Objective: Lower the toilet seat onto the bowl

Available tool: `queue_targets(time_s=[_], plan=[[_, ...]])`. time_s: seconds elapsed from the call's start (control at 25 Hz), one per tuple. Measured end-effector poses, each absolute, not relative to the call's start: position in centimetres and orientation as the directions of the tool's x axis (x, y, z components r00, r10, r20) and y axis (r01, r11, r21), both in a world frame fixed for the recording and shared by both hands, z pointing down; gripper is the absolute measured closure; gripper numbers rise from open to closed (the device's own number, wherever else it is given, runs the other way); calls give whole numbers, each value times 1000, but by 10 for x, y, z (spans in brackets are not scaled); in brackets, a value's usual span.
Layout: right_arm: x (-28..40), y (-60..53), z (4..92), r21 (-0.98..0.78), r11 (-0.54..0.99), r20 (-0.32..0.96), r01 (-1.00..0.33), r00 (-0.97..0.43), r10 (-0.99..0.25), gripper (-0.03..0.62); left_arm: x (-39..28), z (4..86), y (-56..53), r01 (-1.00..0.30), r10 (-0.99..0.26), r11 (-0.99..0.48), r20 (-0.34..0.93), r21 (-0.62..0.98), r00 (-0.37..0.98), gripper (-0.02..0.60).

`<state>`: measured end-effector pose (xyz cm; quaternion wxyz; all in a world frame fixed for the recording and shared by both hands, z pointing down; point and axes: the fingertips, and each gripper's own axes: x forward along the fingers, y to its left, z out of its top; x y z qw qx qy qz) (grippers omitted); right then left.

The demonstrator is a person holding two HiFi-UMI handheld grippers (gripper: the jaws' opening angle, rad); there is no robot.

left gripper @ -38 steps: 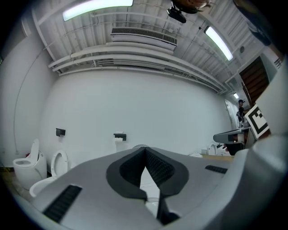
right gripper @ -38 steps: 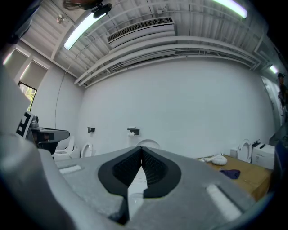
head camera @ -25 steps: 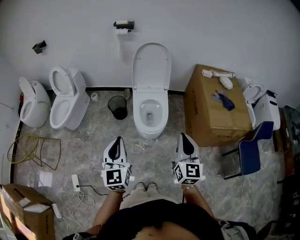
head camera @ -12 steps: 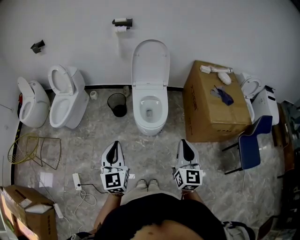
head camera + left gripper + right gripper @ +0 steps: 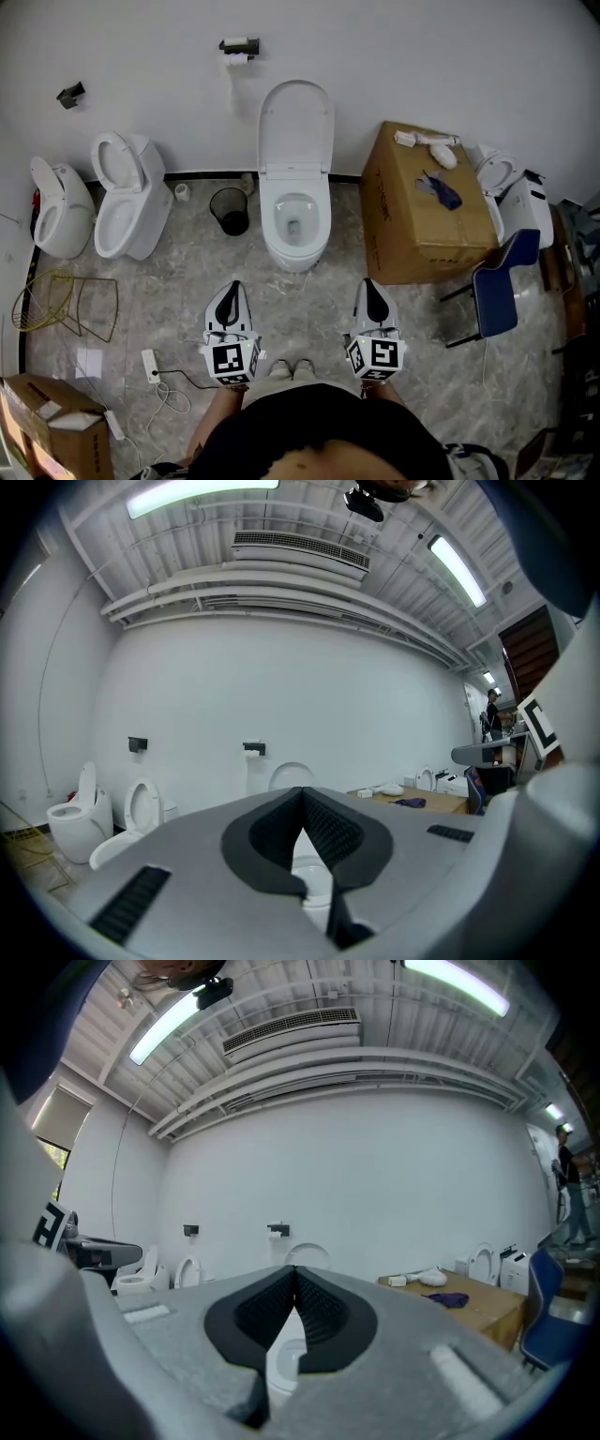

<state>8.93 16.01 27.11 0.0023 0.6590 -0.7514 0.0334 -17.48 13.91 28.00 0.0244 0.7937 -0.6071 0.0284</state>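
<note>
Though the head view has drifted slightly over the last second, the toilet seat (image 5: 295, 122) is still upright at twelve o'clock above the bowl (image 5: 294, 217), well apart from both grippers, so lowering hasn't begun. Left gripper view: the left gripper (image 5: 302, 797) is closed and empty. Right gripper view: the right gripper (image 5: 293, 1277) is likewise closed and empty.

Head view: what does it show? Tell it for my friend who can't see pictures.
Seen from above, a white toilet stands against the wall with its seat raised. A person facing it holds the left gripper and right gripper, both shut and empty. In the picture a cardboard box sits right of the toilet, a black bin left.
</note>
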Motion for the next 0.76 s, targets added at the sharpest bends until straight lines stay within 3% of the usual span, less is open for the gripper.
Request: queue_targets(time_s=[0.76], plan=[[85, 153, 267, -32, 156, 37, -987, -157, -987, 588, -174, 280, 139, -964, -962, -266, 68, -3, 265, 580]])
